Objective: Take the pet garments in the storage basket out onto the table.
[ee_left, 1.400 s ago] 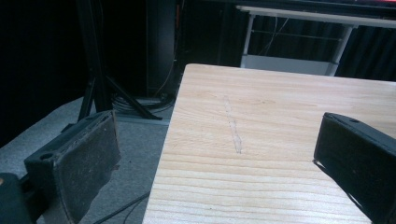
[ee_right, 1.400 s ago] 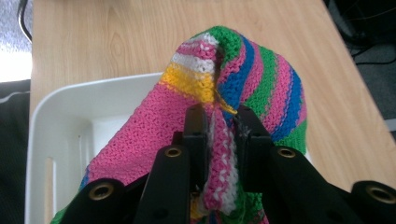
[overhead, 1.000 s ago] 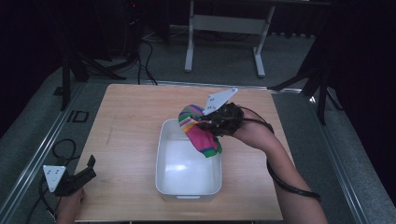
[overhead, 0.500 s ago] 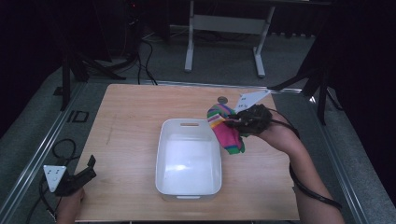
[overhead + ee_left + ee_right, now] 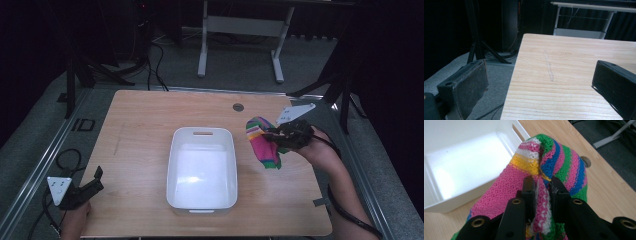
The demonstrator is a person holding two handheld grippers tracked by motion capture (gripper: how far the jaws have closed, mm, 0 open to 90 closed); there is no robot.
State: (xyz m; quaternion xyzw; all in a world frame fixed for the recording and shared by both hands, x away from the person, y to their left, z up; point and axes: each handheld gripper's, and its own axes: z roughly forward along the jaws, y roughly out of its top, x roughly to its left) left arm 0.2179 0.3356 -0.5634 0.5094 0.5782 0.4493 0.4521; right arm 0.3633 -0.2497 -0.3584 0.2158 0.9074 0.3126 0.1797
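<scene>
No readable writing or labels anywhere. Nearest, at the table's front left corner: left gripper (image 5: 95, 181), jaws spread wide with nothing between, matte black pads, worn texture; it hangs over the table (image 5: 140, 125) edge, light wood grain with a faint scratch. Mid-table: white plastic bin (image 5: 175, 165), rectangular, rounded corners, glossy, slot handle at the far rim, nothing inside. Right of the bin: right gripper (image 5: 272, 136) clenched on a knitted cloth (image 5: 262, 145), stripes of pink, green, blue, yellow, white, coarse stitch; the cloth hangs just beside the bin's right wall, above the wood. Farther back: round grommet (image 5: 238, 107) in the tabletop.
</scene>
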